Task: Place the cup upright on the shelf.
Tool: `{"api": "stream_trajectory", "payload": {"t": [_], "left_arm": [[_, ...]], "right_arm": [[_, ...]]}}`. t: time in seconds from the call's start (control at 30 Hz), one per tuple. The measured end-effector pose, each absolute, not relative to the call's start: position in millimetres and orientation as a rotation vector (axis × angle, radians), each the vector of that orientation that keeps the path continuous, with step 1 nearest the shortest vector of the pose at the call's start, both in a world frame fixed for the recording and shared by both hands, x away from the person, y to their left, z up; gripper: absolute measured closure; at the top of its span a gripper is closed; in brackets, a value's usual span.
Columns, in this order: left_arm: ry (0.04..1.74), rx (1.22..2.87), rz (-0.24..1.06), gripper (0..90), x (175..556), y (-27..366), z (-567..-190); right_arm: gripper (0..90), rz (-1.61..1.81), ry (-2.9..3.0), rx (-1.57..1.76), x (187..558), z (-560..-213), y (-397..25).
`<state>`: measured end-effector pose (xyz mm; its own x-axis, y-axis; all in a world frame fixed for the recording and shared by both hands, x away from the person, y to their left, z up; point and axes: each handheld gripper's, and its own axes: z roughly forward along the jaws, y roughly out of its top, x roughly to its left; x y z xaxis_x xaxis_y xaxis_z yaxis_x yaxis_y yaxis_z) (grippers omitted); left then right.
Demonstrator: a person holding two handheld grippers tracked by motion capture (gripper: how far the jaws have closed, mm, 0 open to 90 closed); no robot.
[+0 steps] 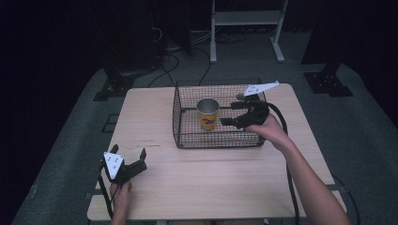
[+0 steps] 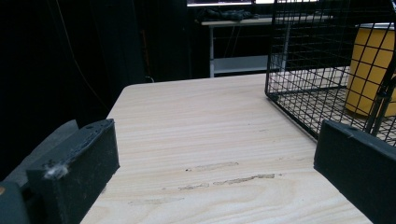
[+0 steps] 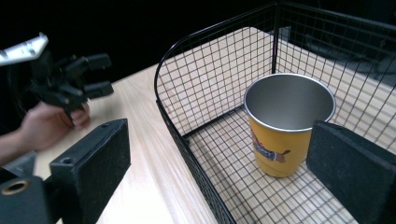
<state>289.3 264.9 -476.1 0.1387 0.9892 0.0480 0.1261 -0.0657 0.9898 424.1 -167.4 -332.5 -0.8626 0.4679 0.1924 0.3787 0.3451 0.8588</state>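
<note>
Light wood tabletop (image 1: 202, 173): yellow cup (image 1: 207, 114) in wire basket (image 1: 187, 136), just beside spread, empty right tongs (image 1: 233, 114); left tongs (image 1: 136, 158) spread too, well apart.

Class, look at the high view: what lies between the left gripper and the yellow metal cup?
Bare wooden tabletop, then the black wire basket's left wall. The yellow metal cup stands inside it, beyond the left gripper.

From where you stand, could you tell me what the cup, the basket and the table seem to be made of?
Cup: probably metal, with a dull grey, brushed-looking inside and a thin bright rim; the outside is yellow with a printed picture, possibly paint or a wrap.
Basket: thin wire in a square grid, matte black, likely coated steel.
Table: pale wood or wood-look laminate; grain lines run along it, with a few scuffs.
</note>
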Motion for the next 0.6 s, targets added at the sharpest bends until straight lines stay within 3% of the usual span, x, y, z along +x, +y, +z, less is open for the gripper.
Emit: {"api": "stream_trajectory", "payload": {"t": [0.6], "left_arm": [[1.176,1.408,1.085,0.0,289.3,264.9,-476.2]], "right_arm": [[5.7,1.525,2.528,0.823,394.2,-356.6,-189.7]]}}
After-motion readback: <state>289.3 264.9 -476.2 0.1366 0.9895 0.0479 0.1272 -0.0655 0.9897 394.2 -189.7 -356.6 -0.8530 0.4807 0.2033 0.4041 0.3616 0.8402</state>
